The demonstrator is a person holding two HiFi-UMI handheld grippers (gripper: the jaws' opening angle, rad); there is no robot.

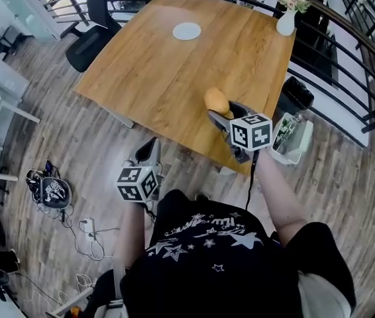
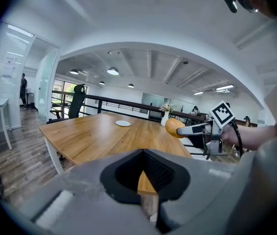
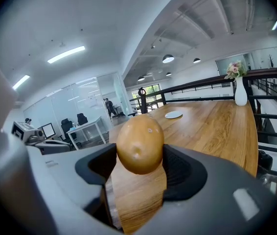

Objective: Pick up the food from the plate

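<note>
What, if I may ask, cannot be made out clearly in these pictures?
Food: its far side faces away in the right gripper view; in the head view the right claw covers its lower part.
Plate: too small in every view to show any crumbs.
Table: part of its near edge hides behind the left claw in the left gripper view.

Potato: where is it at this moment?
The potato is clamped in the right gripper, held above the near right edge of the wooden table in the head view, far from the white plate.
</note>
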